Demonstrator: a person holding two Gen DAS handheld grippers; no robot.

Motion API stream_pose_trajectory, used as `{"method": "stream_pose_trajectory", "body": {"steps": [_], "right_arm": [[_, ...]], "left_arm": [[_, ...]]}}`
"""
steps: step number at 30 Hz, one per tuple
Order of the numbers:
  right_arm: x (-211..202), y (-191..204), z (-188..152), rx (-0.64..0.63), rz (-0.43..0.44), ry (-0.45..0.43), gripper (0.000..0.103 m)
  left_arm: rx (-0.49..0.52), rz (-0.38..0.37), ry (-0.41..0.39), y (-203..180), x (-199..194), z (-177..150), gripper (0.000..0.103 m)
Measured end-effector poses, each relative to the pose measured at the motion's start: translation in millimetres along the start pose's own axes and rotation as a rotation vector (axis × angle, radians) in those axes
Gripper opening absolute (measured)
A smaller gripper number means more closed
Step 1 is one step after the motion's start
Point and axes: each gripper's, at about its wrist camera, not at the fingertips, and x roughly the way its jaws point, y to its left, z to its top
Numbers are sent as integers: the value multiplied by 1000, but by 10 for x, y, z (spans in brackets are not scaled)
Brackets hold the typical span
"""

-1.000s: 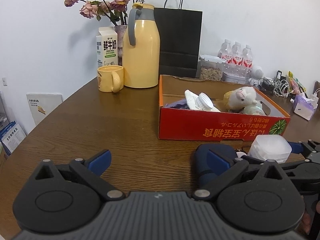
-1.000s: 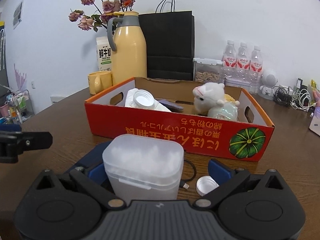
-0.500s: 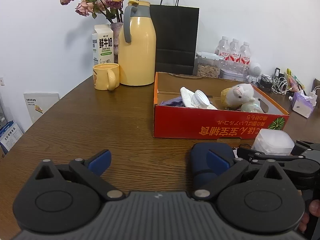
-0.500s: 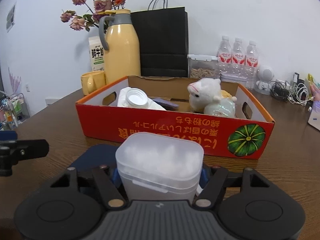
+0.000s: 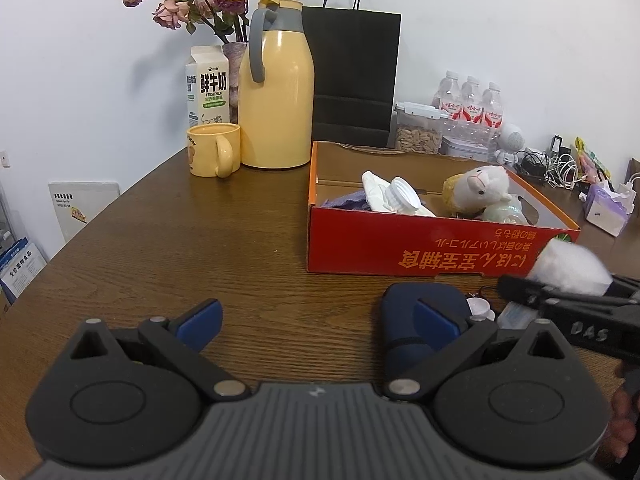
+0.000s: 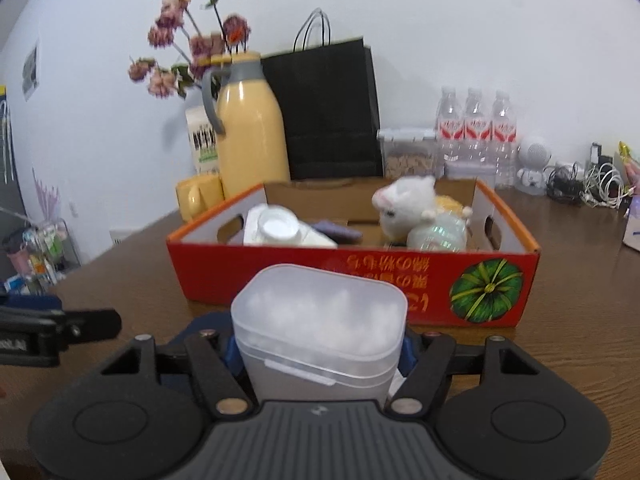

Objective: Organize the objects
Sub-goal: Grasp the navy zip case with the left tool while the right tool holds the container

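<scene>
Two tongs in my hands: my right gripper (image 6: 320, 354) pinches the translucent cotton-ball container (image 6: 320, 320), raised just in front of the red cardboard box (image 6: 360, 280); my left gripper (image 5: 316, 316) stands spread and empty, also before that box.

The milk carton (image 5: 208, 84) at the upper left of the left wrist view reads "鲜牛奶" in large dark characters, with "FRESH MILK" in small print below. At the lower right of that view, the black gripper arm (image 5: 592, 330) carries raised letters "DAS". The red box (image 5: 432, 256) at right of centre has orange lettering printed upside down along its front wall; it cannot be read with certainty.
</scene>
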Motion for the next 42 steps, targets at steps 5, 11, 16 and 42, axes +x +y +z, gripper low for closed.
{"method": "stream_pose_trajectory", "body": {"steps": [5, 11, 16, 42], "right_arm": [[-107, -106, 25, 14, 3, -31, 67], [-220, -237, 22, 31, 2, -50, 67], [-307, -354, 9, 44, 2, -64, 67], [-345, -595, -104, 65, 20, -63, 67]], "left_arm": [[2, 2, -5, -23, -32, -7, 103], [3, 5, 6, -82, -26, -4, 103], [4, -3, 36, -163, 35, -12, 103], [10, -92, 220, -602, 528, -214, 103]]}}
